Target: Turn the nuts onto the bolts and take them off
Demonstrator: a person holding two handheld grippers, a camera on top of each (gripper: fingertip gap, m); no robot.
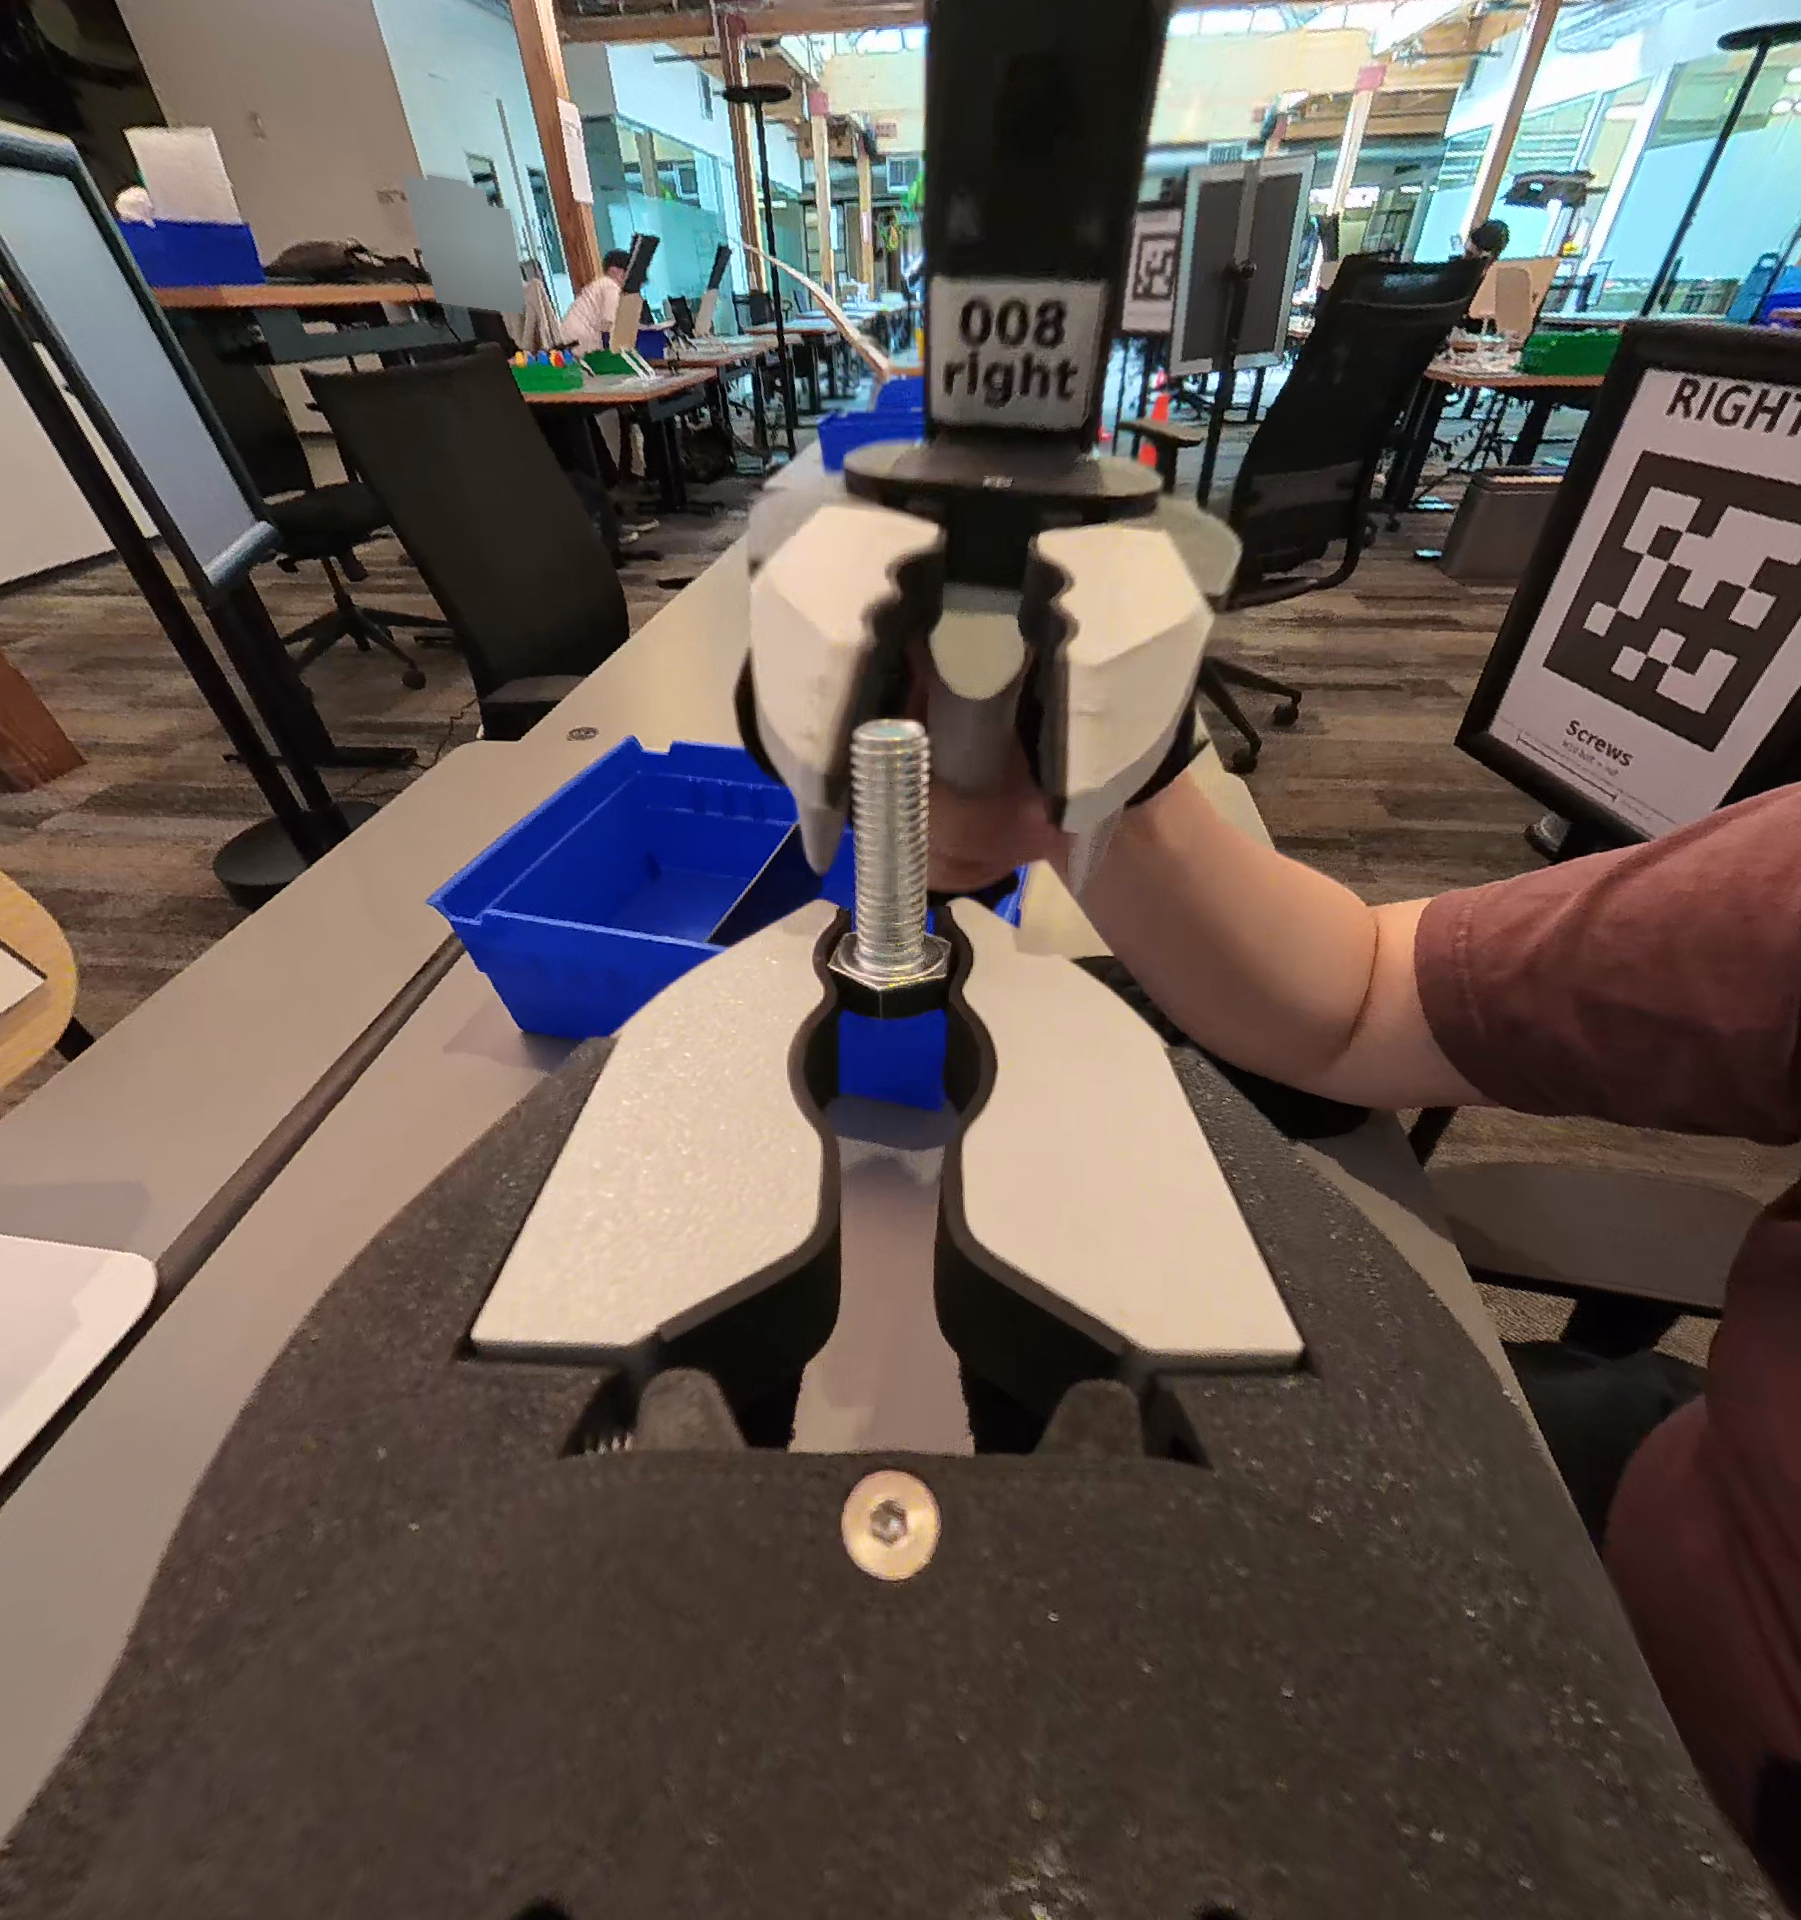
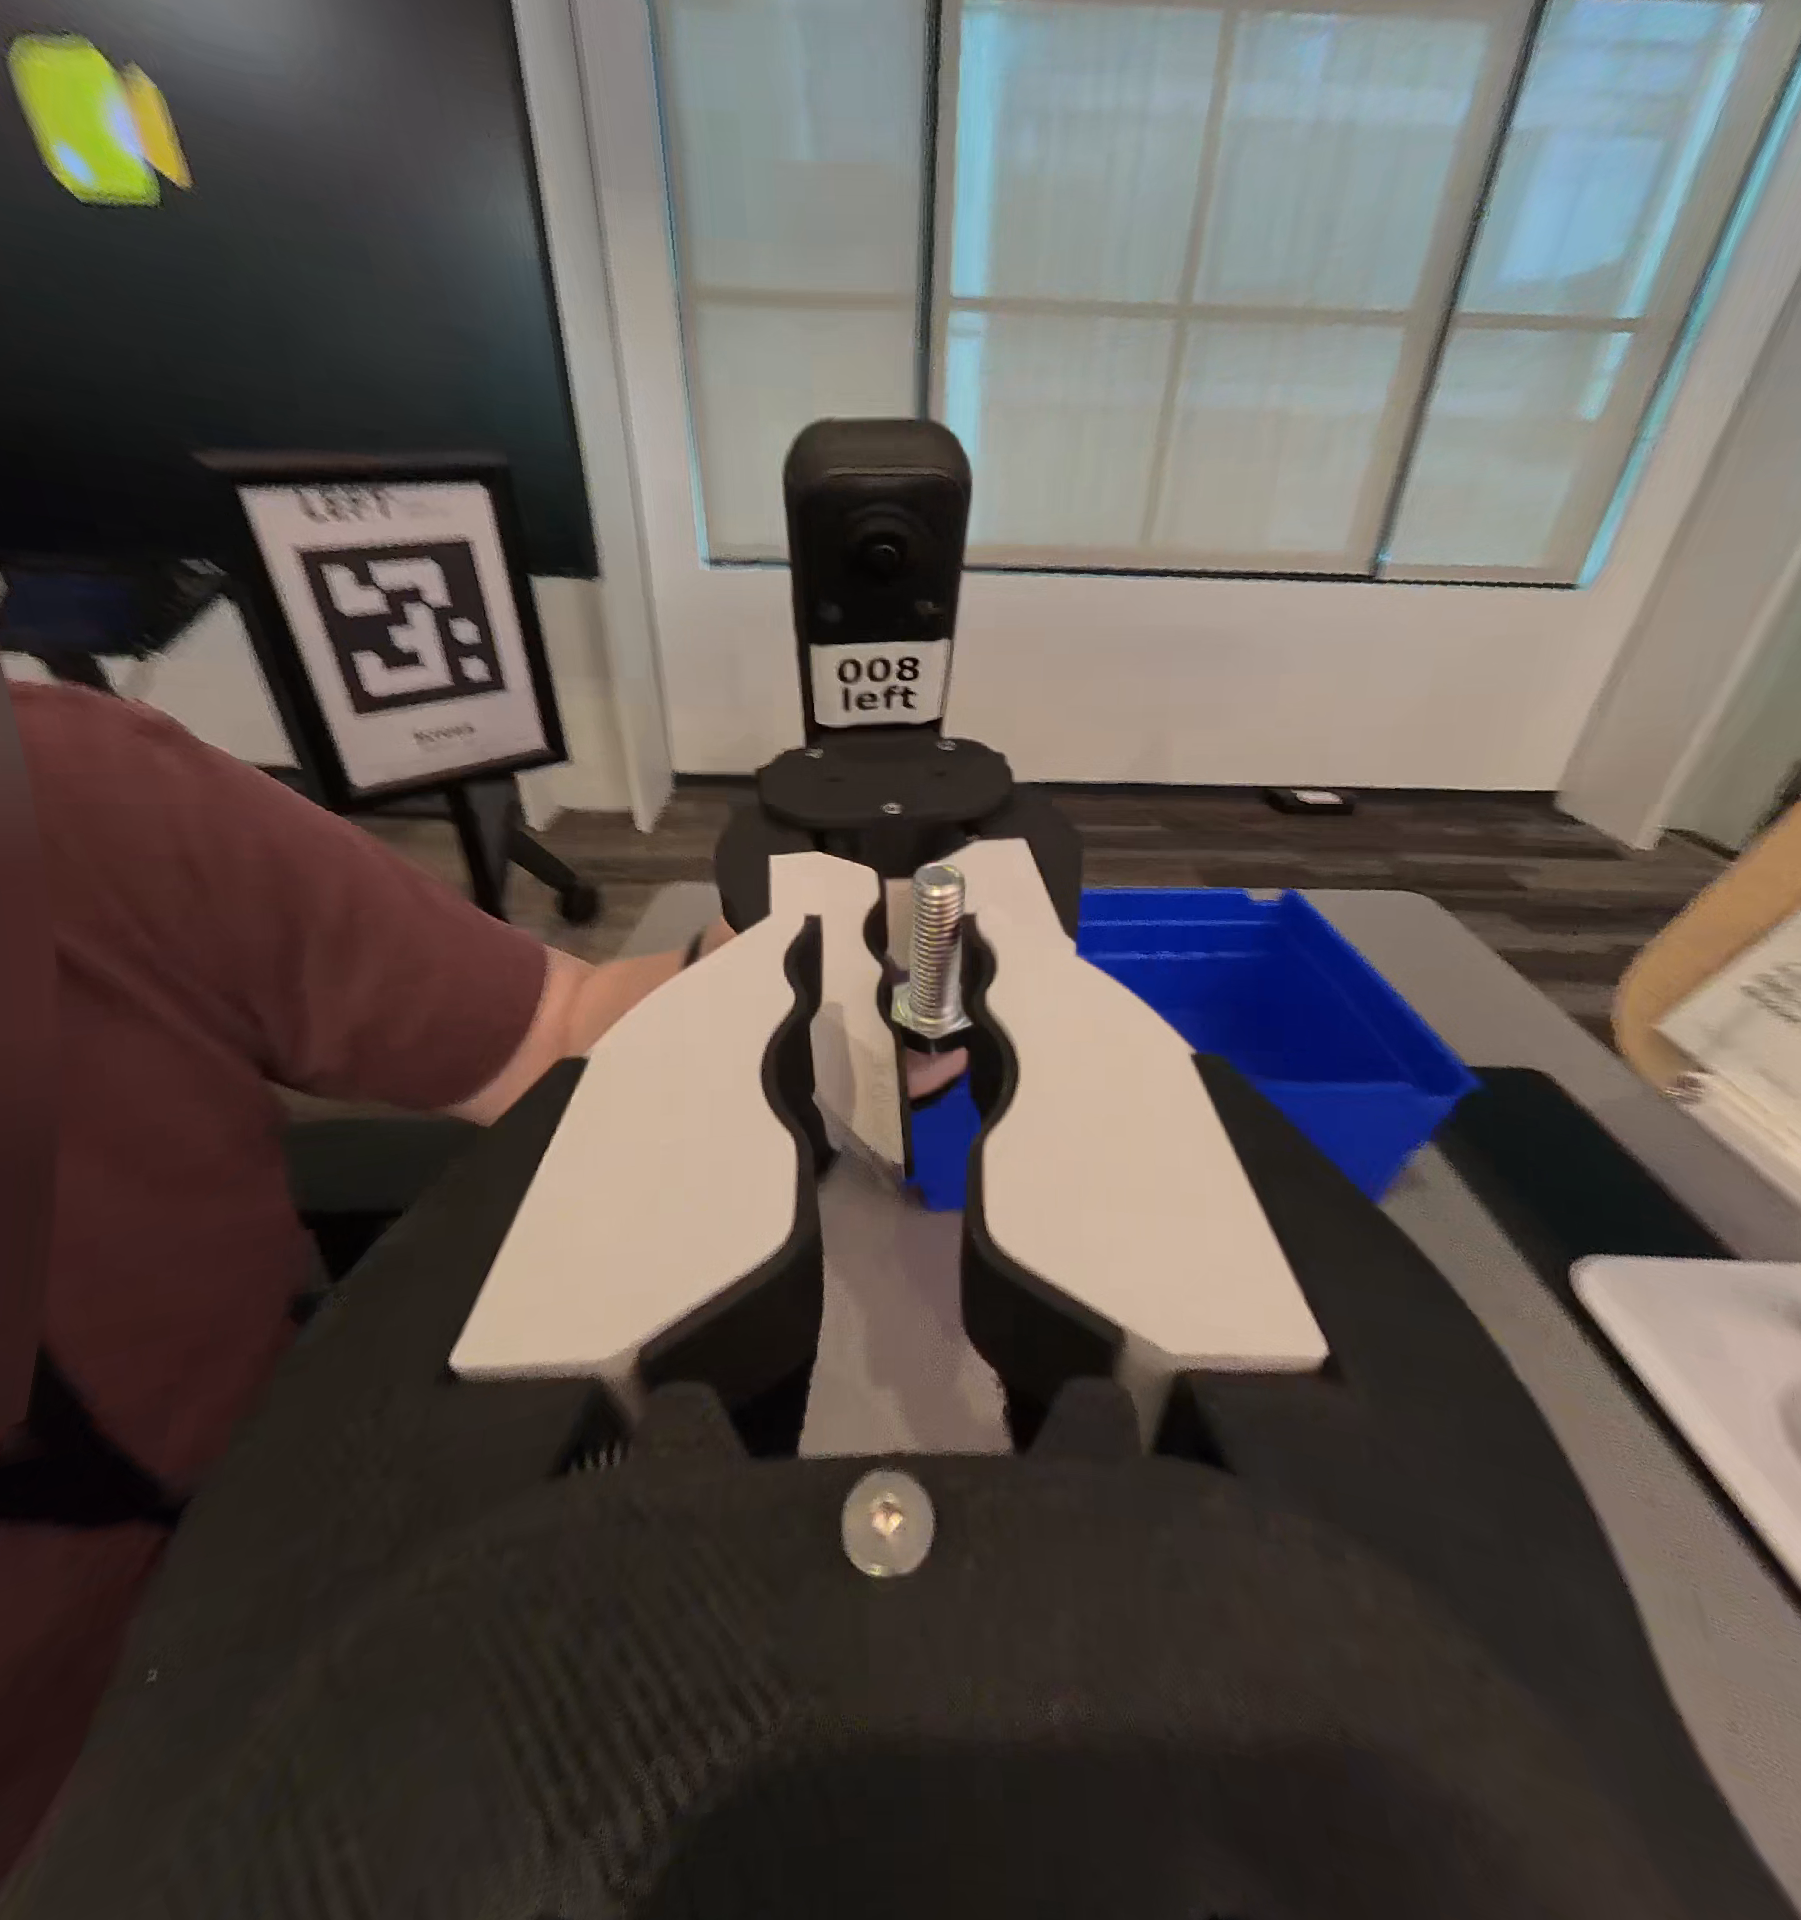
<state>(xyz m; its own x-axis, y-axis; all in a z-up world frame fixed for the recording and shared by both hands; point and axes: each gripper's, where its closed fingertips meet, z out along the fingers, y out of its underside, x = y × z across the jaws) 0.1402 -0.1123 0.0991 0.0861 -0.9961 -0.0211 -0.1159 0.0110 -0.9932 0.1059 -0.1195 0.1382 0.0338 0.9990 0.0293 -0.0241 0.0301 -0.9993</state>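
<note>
A silver bolt (image 1: 890,831) stands upright, thread up, with its hex head (image 1: 890,961) pinched between the tips of my left gripper (image 1: 891,940), which is shut on it. No nut shows on the thread. My right gripper (image 1: 948,821) faces it from just behind the thread, jaws apart and empty. In the right wrist view the bolt (image 2: 935,951) stands between the tips of my right gripper (image 2: 917,935), not touching them. The left gripper (image 2: 922,1029) holds the bolt from the far side.
A blue bin (image 1: 615,904) sits on the grey table (image 1: 252,1039) below both grippers; it shows right of the bolt (image 2: 1270,997). Marker signs (image 1: 1696,582) (image 2: 408,623) stand at the sides. A white tray (image 2: 1727,1382) and a wooden board (image 2: 1727,935) lie nearby. The person's arm (image 1: 1291,987) reaches in.
</note>
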